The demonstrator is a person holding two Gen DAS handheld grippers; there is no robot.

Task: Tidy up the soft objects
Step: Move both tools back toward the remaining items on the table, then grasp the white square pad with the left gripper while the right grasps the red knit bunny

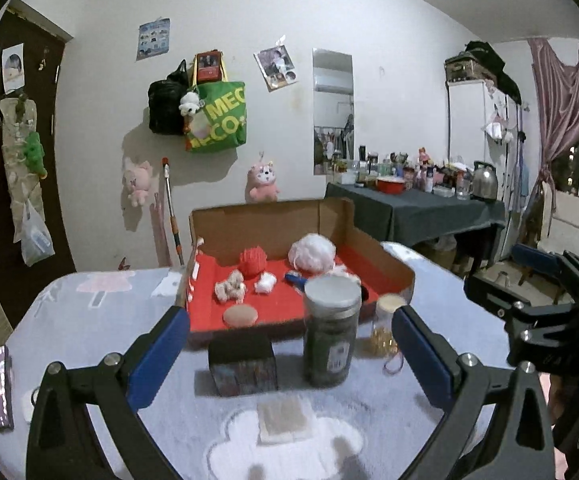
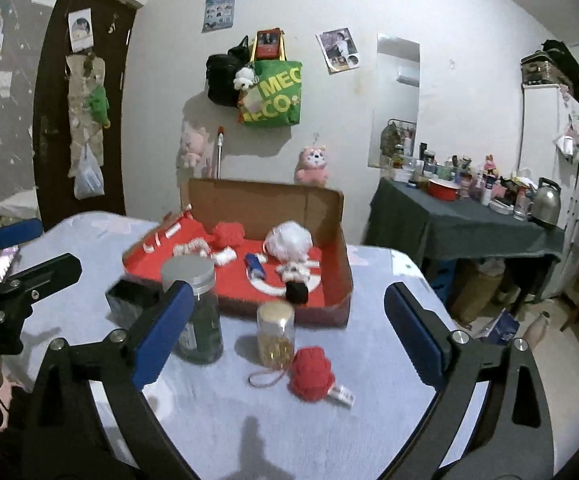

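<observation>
We see a red-lined brown box (image 2: 329, 216), a red yarn ball (image 2: 312, 376), a white pouf (image 2: 289, 242), and blue-padded fingers (image 2: 165, 332).

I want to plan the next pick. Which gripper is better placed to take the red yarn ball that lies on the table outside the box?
Probably the right gripper: it is open and the red yarn ball lies between its fingers, just ahead. The left wrist view does not show that ball.
</observation>
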